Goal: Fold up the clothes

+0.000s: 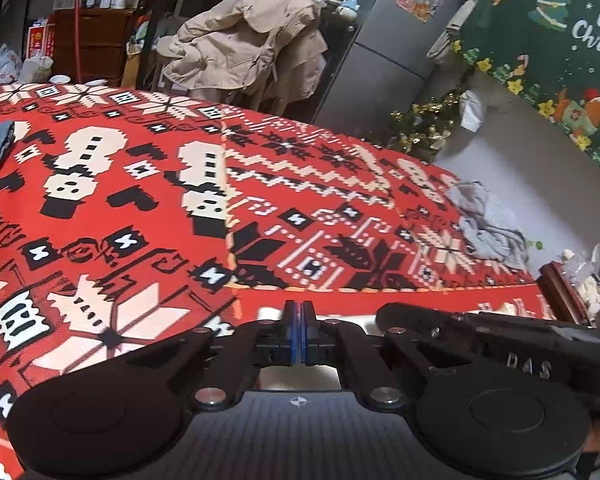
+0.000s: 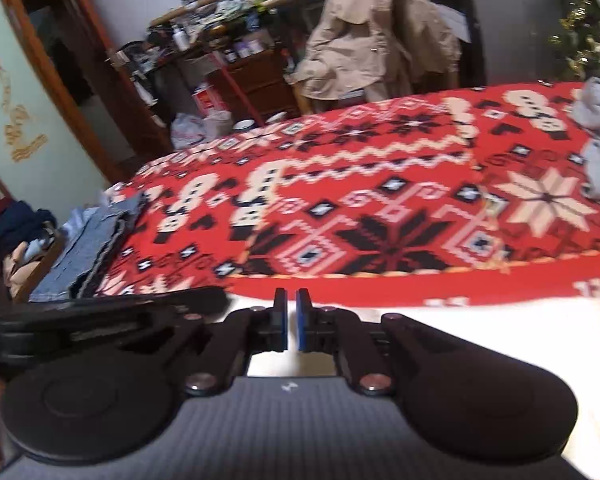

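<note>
1. Two grippers are hovering at the near edge of the red patterned cloth [image 1: 148, 208]. I am seeing the left gripper [image 1: 299, 332] with its blue pads pressed together on nothing, and the right gripper [image 2: 291, 320] with a narrow gap between its pads, also holding nothing.
2. A crumpled grey garment [image 1: 486, 226] is lying at the cloth's right edge; folded denim [image 2: 96, 240] is sitting flat at the left edge.
3. I am judging that grabbing the grey heap blindly risks pinching several layers, or the cloth beneath, and dragging it off the edge.
4. The right view is blurring, so I am trusting it less.
5. Around the table, cluttered shelves [image 2: 220, 24] and a beige coat [image 1: 248, 40] over a chair are crowding the room.
</note>
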A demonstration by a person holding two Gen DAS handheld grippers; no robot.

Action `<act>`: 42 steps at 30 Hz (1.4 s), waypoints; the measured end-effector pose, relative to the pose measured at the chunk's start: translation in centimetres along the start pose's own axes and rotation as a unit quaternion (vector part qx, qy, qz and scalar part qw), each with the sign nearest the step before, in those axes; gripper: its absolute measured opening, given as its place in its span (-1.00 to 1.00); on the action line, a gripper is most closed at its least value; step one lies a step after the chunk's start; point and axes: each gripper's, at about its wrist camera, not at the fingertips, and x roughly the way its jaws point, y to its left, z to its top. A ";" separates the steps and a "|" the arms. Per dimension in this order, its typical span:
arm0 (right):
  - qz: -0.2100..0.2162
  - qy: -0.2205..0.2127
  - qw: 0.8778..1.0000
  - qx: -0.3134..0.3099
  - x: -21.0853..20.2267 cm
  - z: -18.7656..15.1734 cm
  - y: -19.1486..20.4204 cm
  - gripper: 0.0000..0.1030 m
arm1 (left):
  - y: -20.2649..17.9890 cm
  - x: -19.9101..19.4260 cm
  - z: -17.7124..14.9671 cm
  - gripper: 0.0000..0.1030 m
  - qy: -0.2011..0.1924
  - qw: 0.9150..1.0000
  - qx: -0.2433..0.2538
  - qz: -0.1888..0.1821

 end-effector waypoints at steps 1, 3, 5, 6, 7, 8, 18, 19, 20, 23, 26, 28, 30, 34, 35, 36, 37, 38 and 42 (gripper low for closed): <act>0.003 0.003 1.000 -0.005 0.4 0.1 0.4 -0.89 | 0.1 0.1 0.1 -0.95 0.001 1.000 0.000 0.003; -0.005 0.014 1.000 -0.009 1.3 0.0 0.6 -0.89 | 0.5 0.0 0.1 -0.95 -0.002 1.000 -0.001 0.008; -0.034 0.017 0.999 -0.007 1.3 -0.1 0.1 -0.89 | 1.0 -0.5 0.1 -0.95 -0.005 1.000 0.000 0.025; -0.035 0.011 0.999 0.005 0.9 0.0 -0.6 -0.91 | 1.2 -0.8 0.1 -0.94 -0.007 0.999 0.001 0.037; -0.036 0.006 0.999 0.016 0.4 0.0 -1.2 -0.93 | 1.5 -1.2 0.1 -0.95 -0.009 0.999 0.002 0.048; -0.036 -0.002 0.999 0.023 -0.2 0.1 -1.8 -0.95 | 2.0 -1.7 0.1 -0.95 -0.014 0.999 -0.004 0.045; -0.018 -0.017 1.000 -0.019 -5.2 -1.3 -1.1 -0.84 | 1.4 -5.3 -1.6 -0.95 -0.005 0.995 -0.065 -0.071; -0.011 -0.013 1.000 -0.021 -5.3 -1.8 -0.7 -0.84 | 1.0 -5.3 -2.1 -0.95 -0.001 0.994 -0.067 -0.083; -0.005 -0.008 1.000 -0.024 -5.3 -2.2 -0.2 -0.84 | 0.5 -5.2 -2.5 -0.94 0.003 0.994 -0.066 -0.088; 0.003 0.006 0.999 -0.035 -4.8 -3.5 1.2 -0.84 | -0.4 -4.8 -3.9 -0.94 0.017 0.995 -0.057 -0.079; -0.006 0.022 0.999 -0.047 -4.4 -4.6 2.0 -0.84 | -0.6 -4.6 -5.0 -0.95 0.024 0.998 -0.038 -0.053; -0.012 0.031 0.998 -0.055 -4.2 -5.4 2.4 -0.84 | -0.6 -5.2 -5.5 -0.95 0.025 0.998 -0.038 -0.050; -0.006 0.027 0.998 -0.056 -4.8 -5.6 2.7 -0.82 | -0.4 -6.0 -6.0 -0.95 0.022 0.998 -0.038 -0.053; 0.019 0.022 0.996 -0.085 -5.2 -5.3 4.3 -0.82 | -0.2 -6.8 -6.9 -0.94 0.020 0.997 -0.043 -0.057; 0.018 0.026 0.995 -0.090 -4.7 -5.1 4.5 -0.82 | -0.2 -6.9 -7.0 -0.94 0.021 0.997 -0.046 -0.055; 0.018 0.029 0.995 -0.094 -4.2 -4.8 4.8 -0.84 | -0.3 -6.8 -7.2 -0.94 0.021 0.997 -0.047 -0.053; 0.018 0.033 0.994 -0.099 -3.7 -4.5 5.0 -0.86 | -0.3 -6.8 -7.3 -0.94 0.021 0.997 -0.048 -0.050; 0.017 0.037 0.994 -0.104 -3.3 -4.3 5.2 -0.87 | -0.4 -6.8 -7.5 -0.94 0.020 0.997 -0.052 -0.045; 0.016 0.052 0.991 -0.122 -1.4 -3.2 6.2 -0.95 | -0.6 -7.0 -8.2 -0.94 0.018 0.997 -0.063 -0.029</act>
